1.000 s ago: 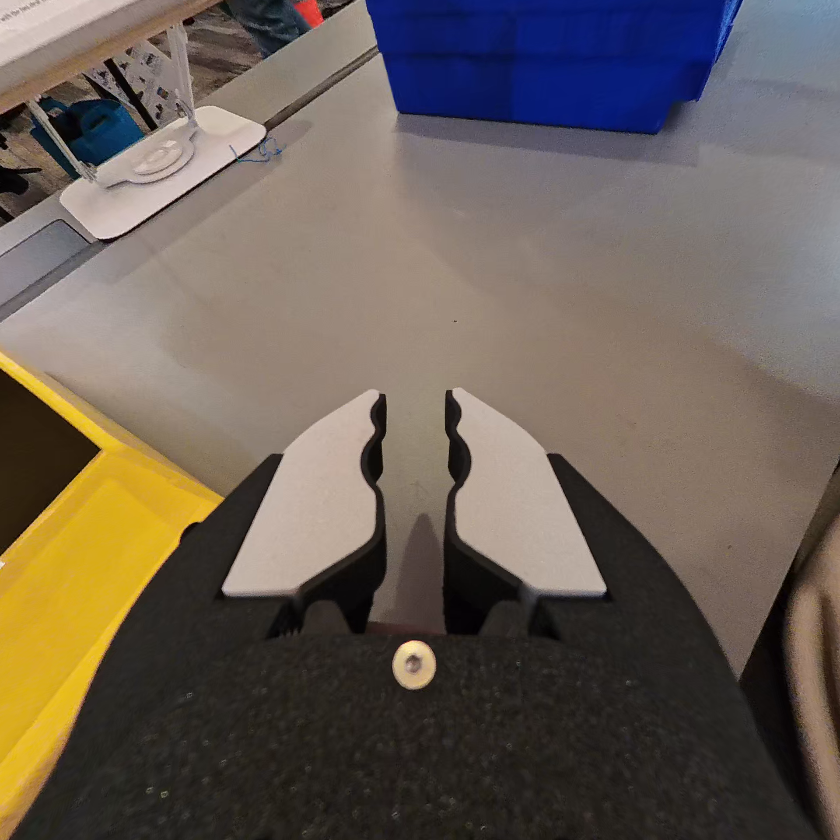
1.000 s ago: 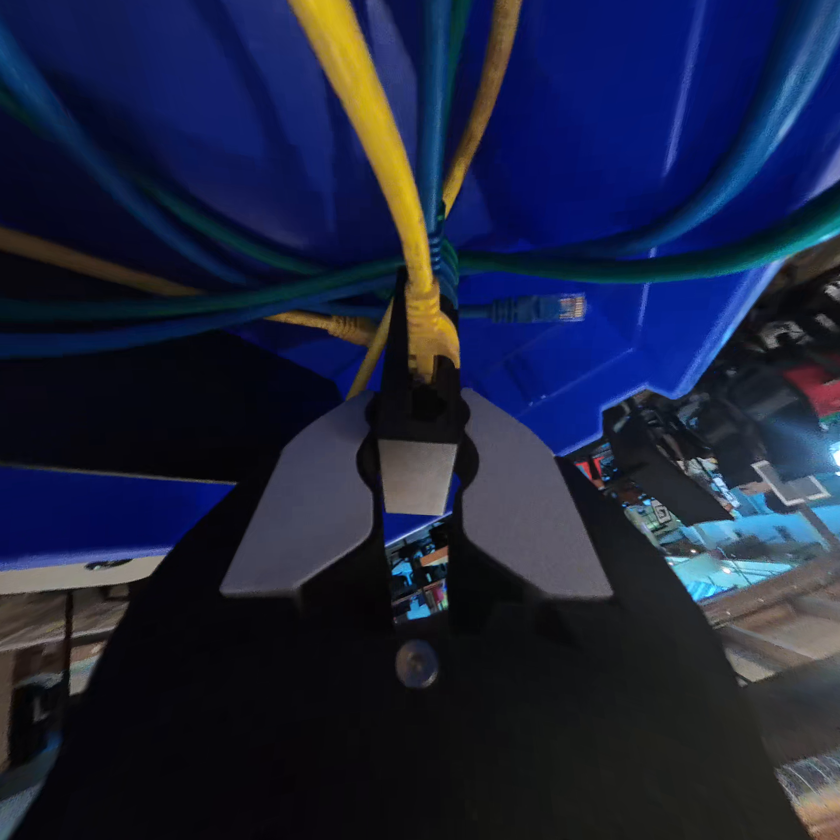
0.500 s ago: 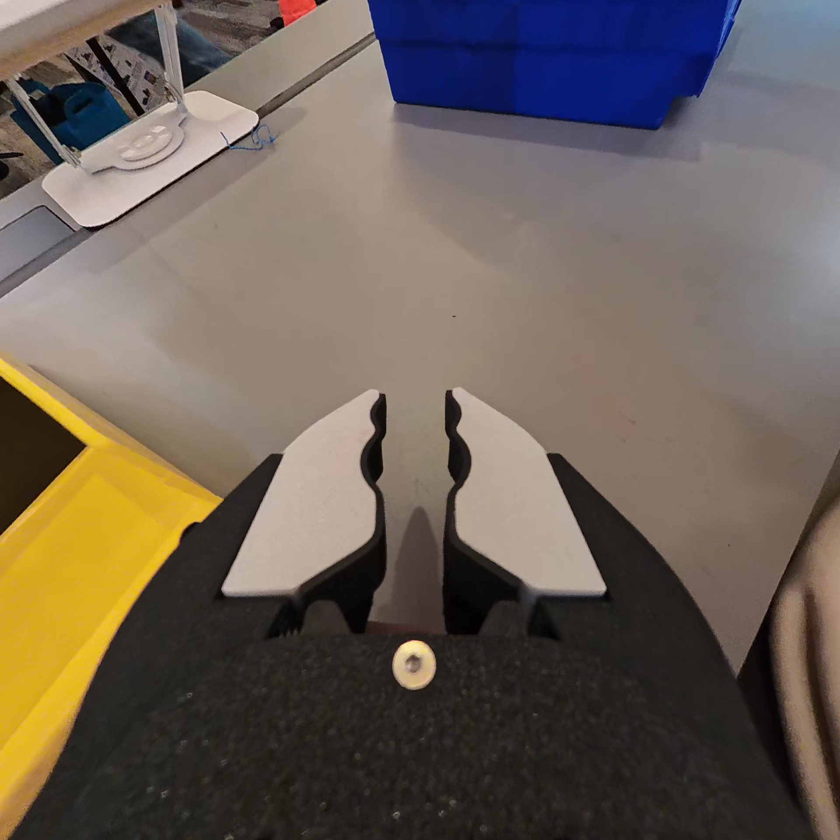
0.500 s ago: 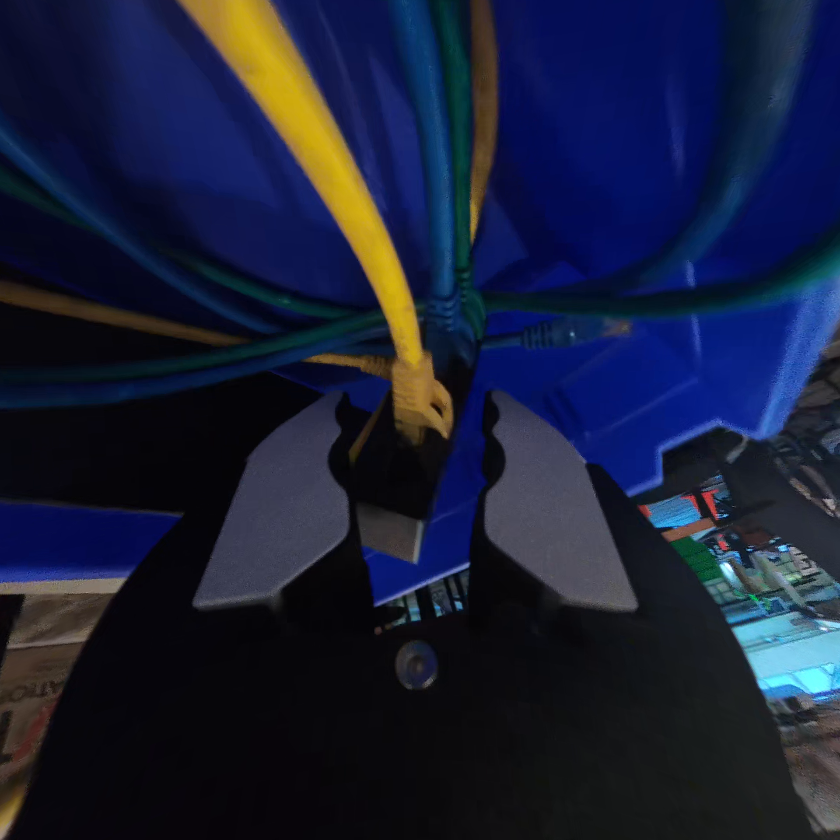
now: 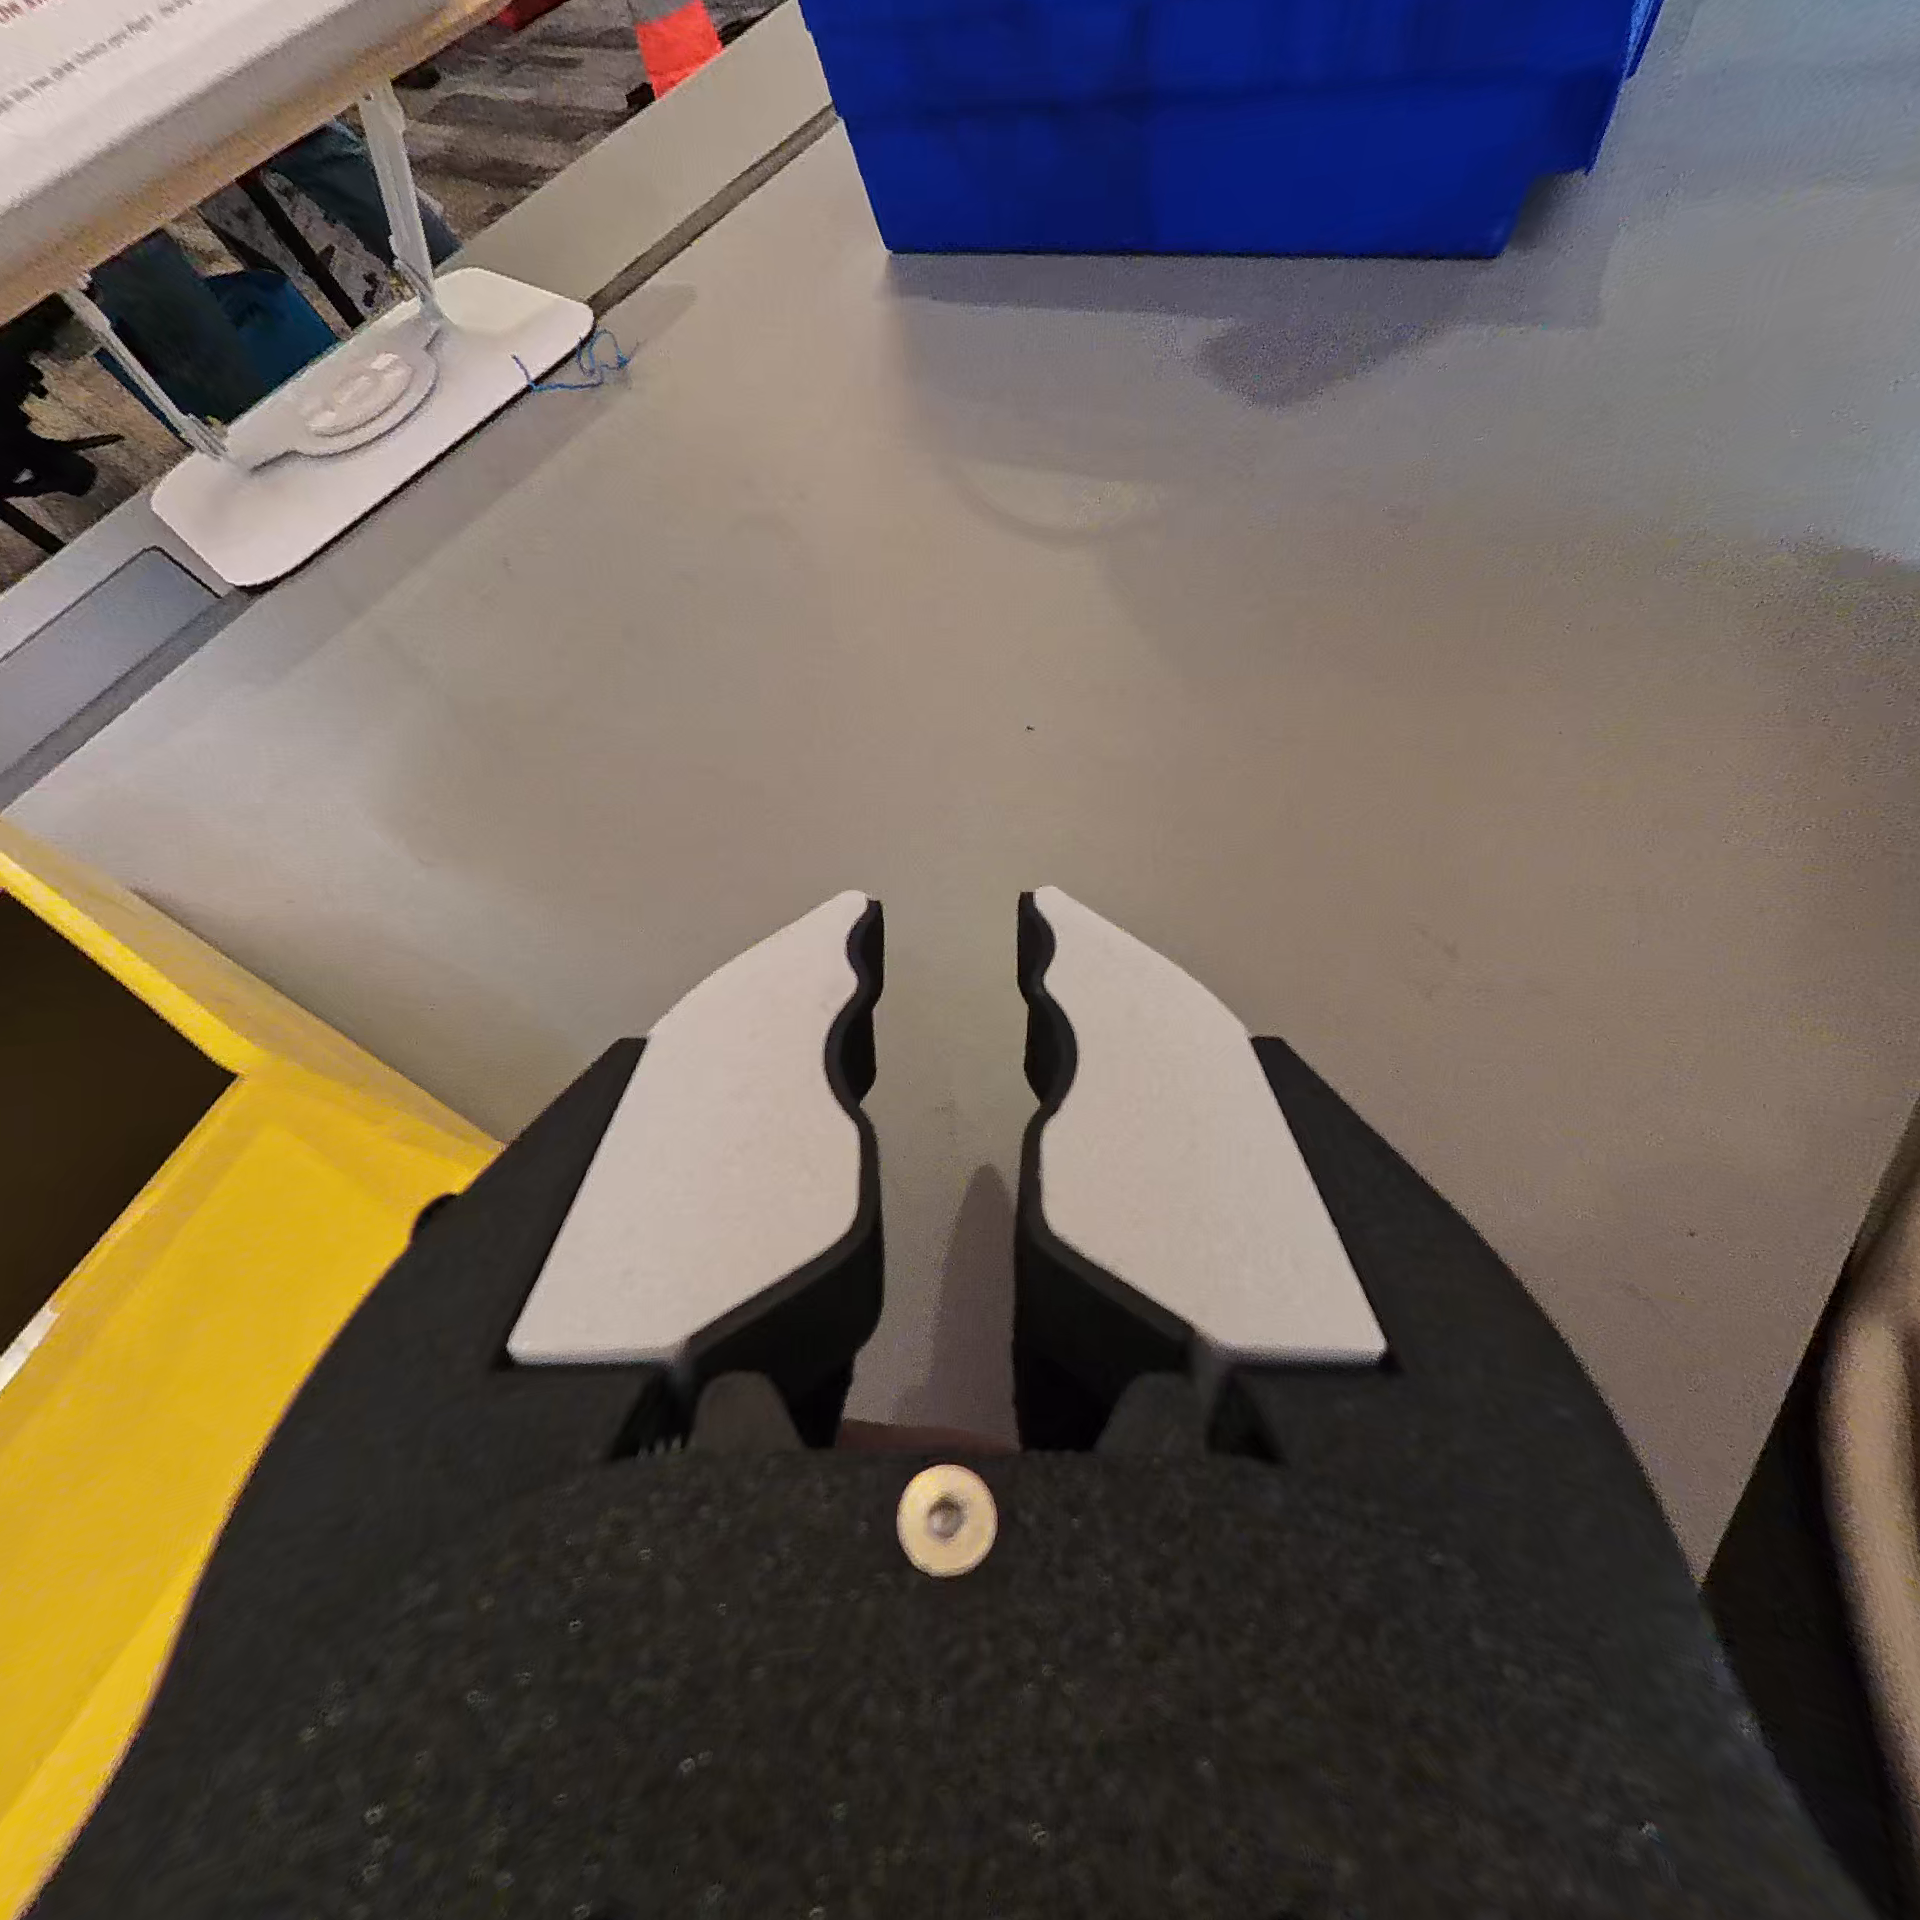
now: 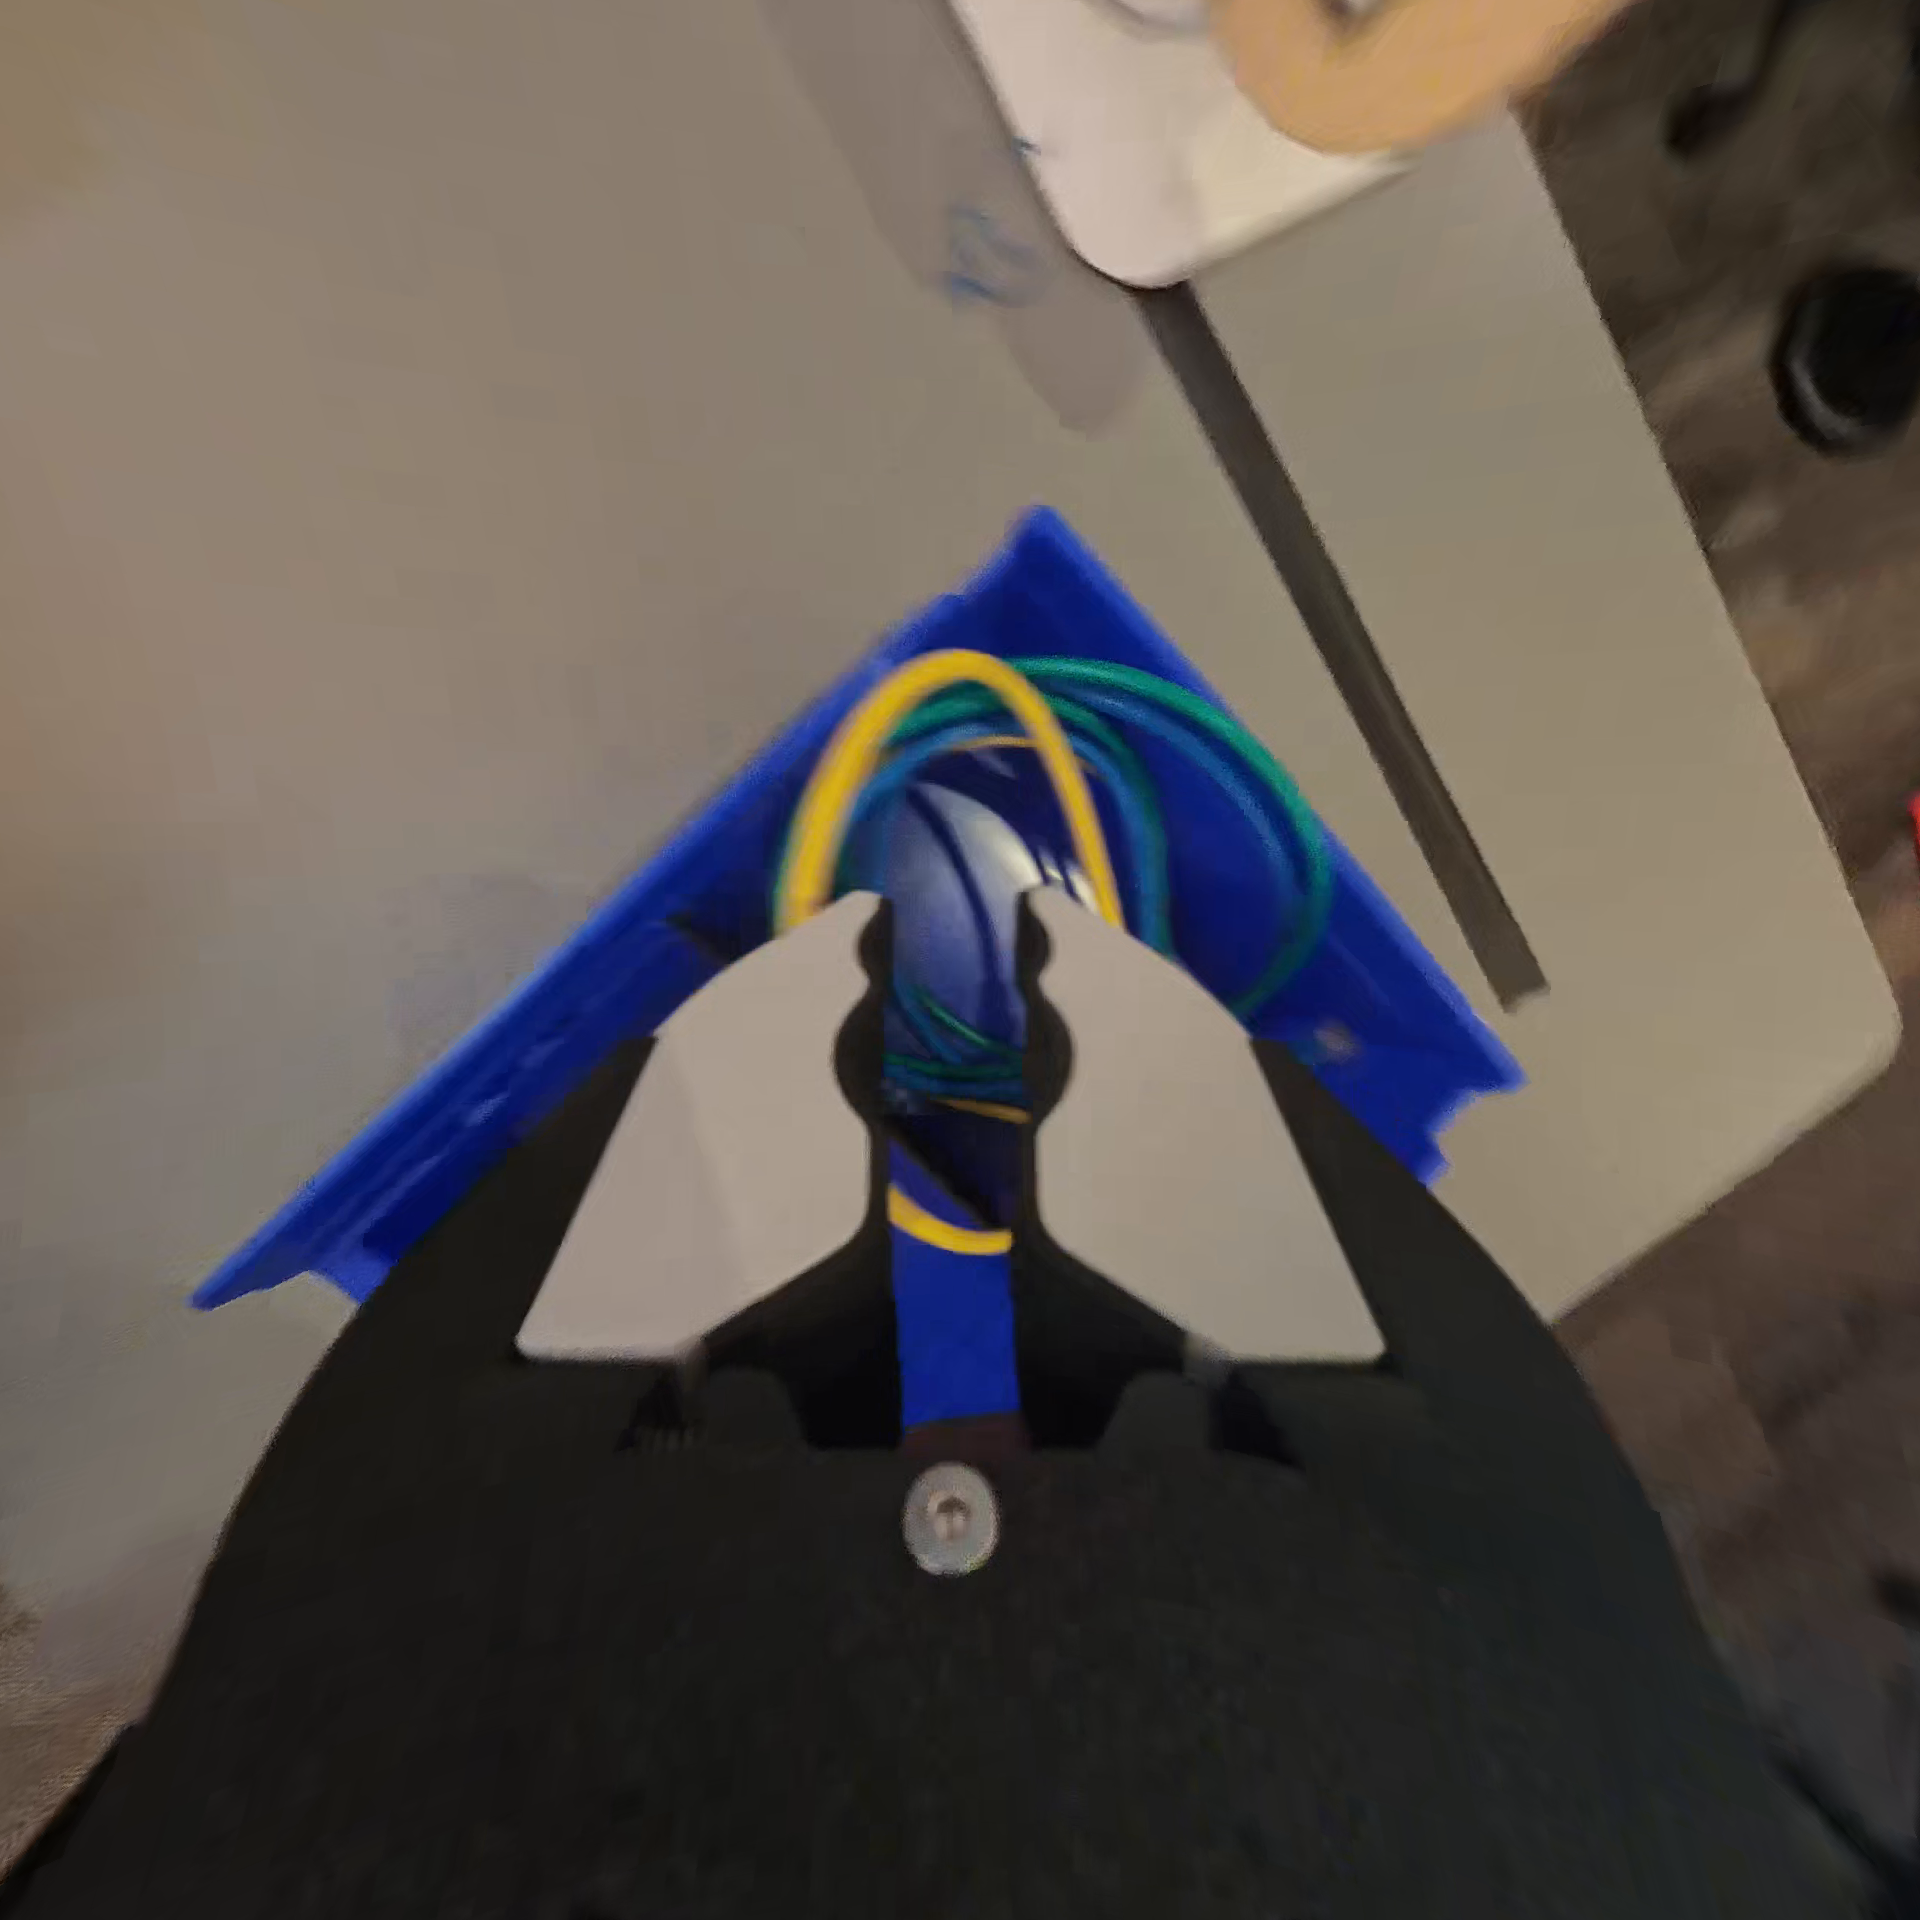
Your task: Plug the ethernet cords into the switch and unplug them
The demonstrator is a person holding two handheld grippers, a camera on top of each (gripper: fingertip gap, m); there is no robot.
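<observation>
grey tabletop [image 5: 1247, 644] under both my grippers. left gripper [image 5: 950, 914] hovers low, fingers apart, nothing between. right gripper [image 6: 954, 914] up high over blue bin [image 6: 1382, 997], fingers apart, empty. yellow, green & blue ethernet cords [image 6: 1195, 717] coiled inside bin. yellow bin [image 5: 208, 1299] at my left.
</observation>
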